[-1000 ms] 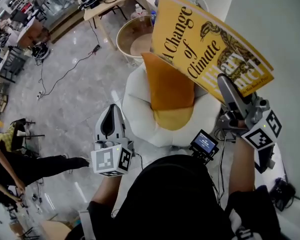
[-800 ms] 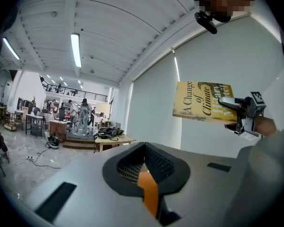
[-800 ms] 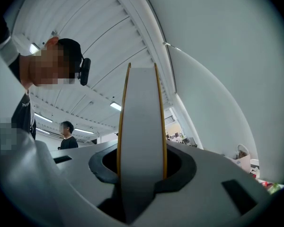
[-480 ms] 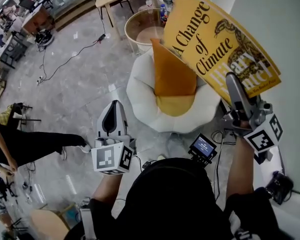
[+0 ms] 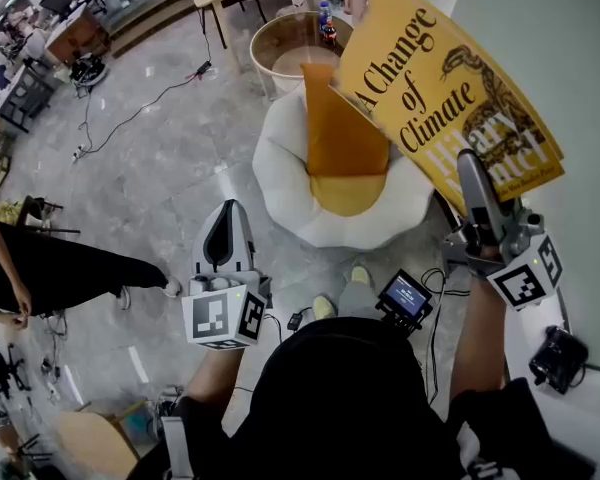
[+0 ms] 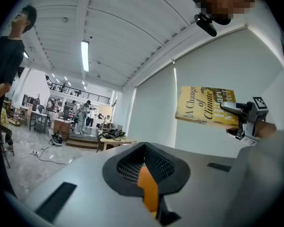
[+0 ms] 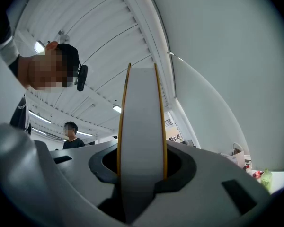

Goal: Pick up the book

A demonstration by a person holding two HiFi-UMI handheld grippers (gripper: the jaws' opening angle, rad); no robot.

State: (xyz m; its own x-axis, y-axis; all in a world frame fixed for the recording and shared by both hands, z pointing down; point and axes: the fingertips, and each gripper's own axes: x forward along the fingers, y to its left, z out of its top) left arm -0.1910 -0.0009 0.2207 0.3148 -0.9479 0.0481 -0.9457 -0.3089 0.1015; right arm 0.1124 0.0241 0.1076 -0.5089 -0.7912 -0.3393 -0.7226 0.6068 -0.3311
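Two claws are seen in the head view, one in each hand. The book, a yellow hardback with "A Change of Climate" printed on its cover, is gripped near its lower edge by the right claw. It is held in the air above and to the right of the white seat, clear of it, with the cover tilted toward the camera. In the right gripper view the white page block is seen end-on between the jaws, with a yellow cover edge against each jaw. An orange cushion is propped upright in the white seat, and a yellow cushion lies just in front of it. The left claw is held to the left of the white seat and nearer the person, over the grey floor. Its jaws are brought together and nothing is carried between them. A bystander in black is noted well to the left of the white seat.
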